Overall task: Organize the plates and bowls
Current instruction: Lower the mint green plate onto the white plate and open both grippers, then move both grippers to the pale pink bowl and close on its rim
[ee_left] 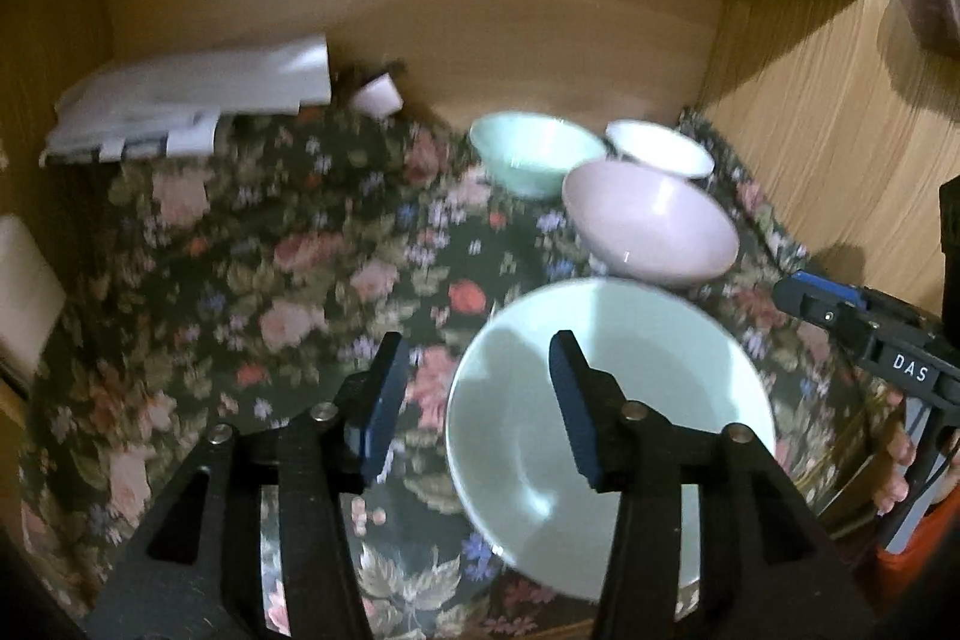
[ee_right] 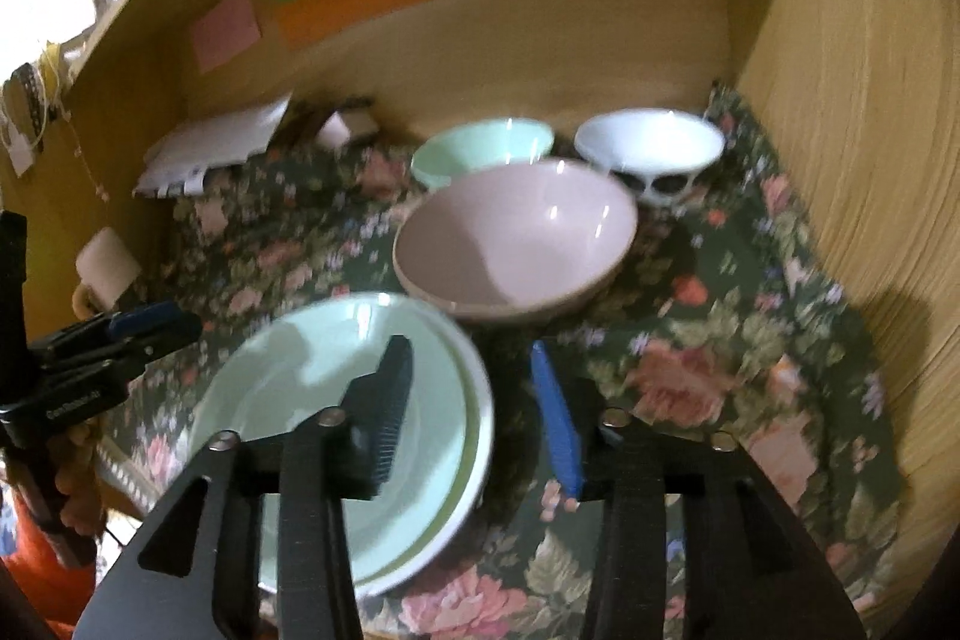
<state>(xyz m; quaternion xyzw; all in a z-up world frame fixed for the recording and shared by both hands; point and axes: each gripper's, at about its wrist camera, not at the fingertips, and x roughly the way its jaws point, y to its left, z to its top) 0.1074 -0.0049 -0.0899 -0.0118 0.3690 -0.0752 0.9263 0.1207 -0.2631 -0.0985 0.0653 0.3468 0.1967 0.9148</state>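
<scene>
A pale green plate [ee_left: 648,400] lies on the floral cloth; in the right wrist view it [ee_right: 288,388] rests on a white plate with a green band [ee_right: 474,460]. Behind it stand a pink bowl [ee_left: 651,220] [ee_right: 516,232], a mint bowl [ee_left: 534,148] [ee_right: 480,145] and a white bowl [ee_left: 660,148] [ee_right: 651,142]. My left gripper [ee_left: 480,352] is open and empty, its right finger over the plate. My right gripper [ee_right: 474,358] is open and empty, straddling the plates' right rim; it also shows in the left wrist view [ee_left: 840,310].
The floral cloth [ee_left: 270,280] covers a wooden shelf bay with a back wall and a right side wall [ee_right: 840,130]. White papers [ee_left: 192,94] and a small white cup [ee_left: 378,94] sit at the back left. A white roll [ee_right: 105,262] lies left.
</scene>
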